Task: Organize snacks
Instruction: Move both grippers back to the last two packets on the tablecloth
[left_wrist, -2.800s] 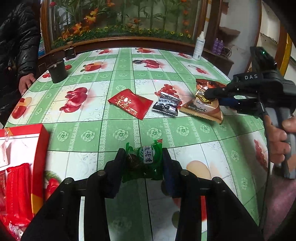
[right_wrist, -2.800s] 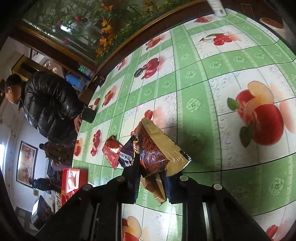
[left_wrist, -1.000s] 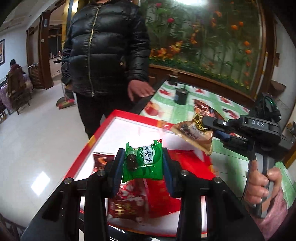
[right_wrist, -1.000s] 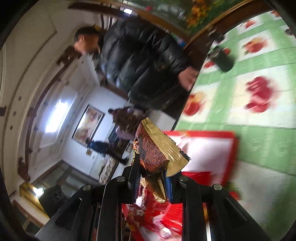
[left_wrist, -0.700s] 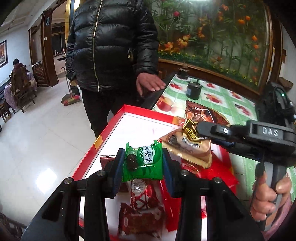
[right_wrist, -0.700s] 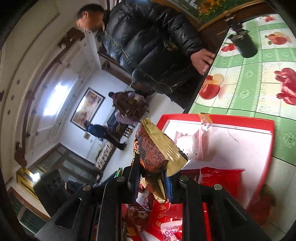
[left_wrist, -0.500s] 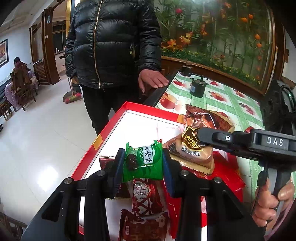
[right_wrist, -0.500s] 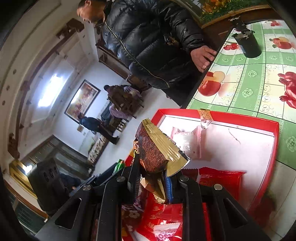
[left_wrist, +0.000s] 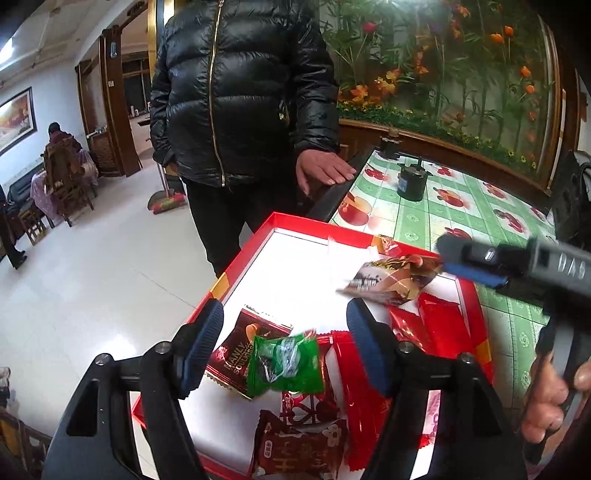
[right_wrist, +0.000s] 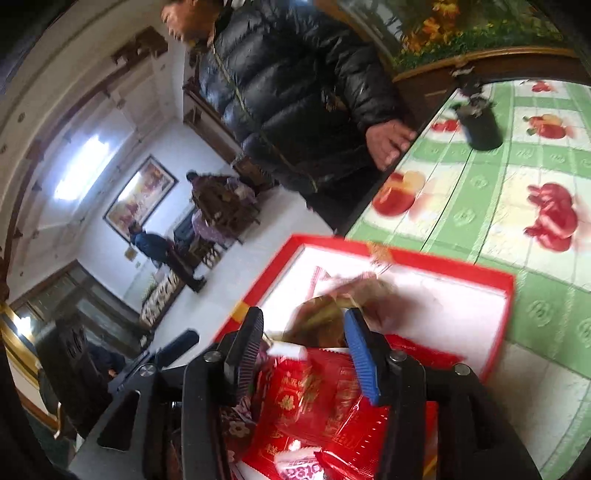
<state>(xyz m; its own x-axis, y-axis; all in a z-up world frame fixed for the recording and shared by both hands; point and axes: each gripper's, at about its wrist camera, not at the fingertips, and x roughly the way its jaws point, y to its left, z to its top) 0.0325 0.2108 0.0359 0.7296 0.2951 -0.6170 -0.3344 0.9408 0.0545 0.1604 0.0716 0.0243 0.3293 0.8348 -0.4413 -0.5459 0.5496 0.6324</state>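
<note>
Two claws: the left claw (left_wrist: 284, 325) and right claw (right_wrist: 303, 347) are spread wide, nothing gripped.
Green packet (left_wrist: 284, 363): seen blurred between the left fingers, over the red box (left_wrist: 236, 266).
Brown packet (left_wrist: 395, 277): blurred above the box, beside the right claw.
Handling: both are judged light, soft and slippery; a sealed edge is best pinched.
Surface (left_wrist: 461, 210): the box is set at its edge.

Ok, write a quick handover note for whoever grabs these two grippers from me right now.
Left gripper: open, green snack packet just let go over the red box.
Right gripper: open, brown-gold packet blurred, dropping into the same box.
Done: both packets are released over the box, which already holds red packets.
Left: whether more snacks wait on the table is not visible here.
</note>
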